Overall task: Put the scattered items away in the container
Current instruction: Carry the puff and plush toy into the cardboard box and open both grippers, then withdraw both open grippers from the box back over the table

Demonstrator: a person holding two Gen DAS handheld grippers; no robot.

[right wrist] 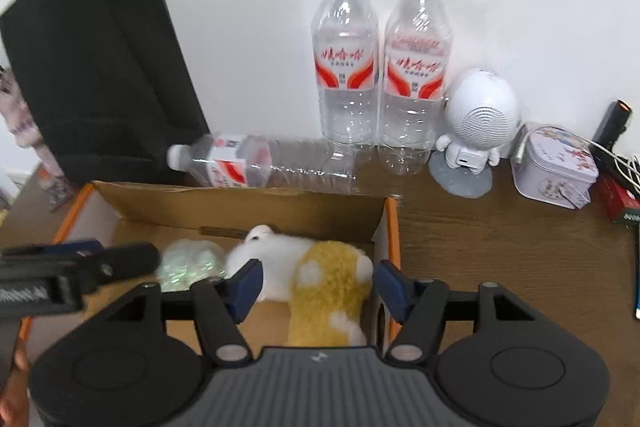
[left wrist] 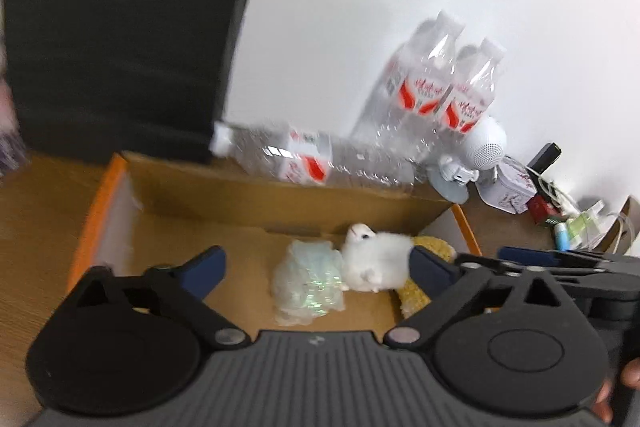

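While hovering over the cardboard box (right wrist: 248, 205) at the back edge of the wooden table (right wrist: 500, 247): left gripper (left wrist: 316, 267) spread wide, holding nothing; right gripper (right wrist: 318, 285) half open, straddling but not pinching the yellow plush (right wrist: 328, 283). White plush (left wrist: 374, 261) and crinkled plastic wrap (left wrist: 308, 281) already inside, at the box's right end. Best to lift both straight up, clear of the rim. On the lying bottle (right wrist: 260, 167) and two upright bottles (right wrist: 380, 87): red labels, Chinese writing, not readable.

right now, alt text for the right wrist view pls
The open right gripper hovers over a cardboard box holding a white-and-yellow plush toy and a crumpled iridescent wrapper. Behind the box, one water bottle lies flat and two stand by the wall.
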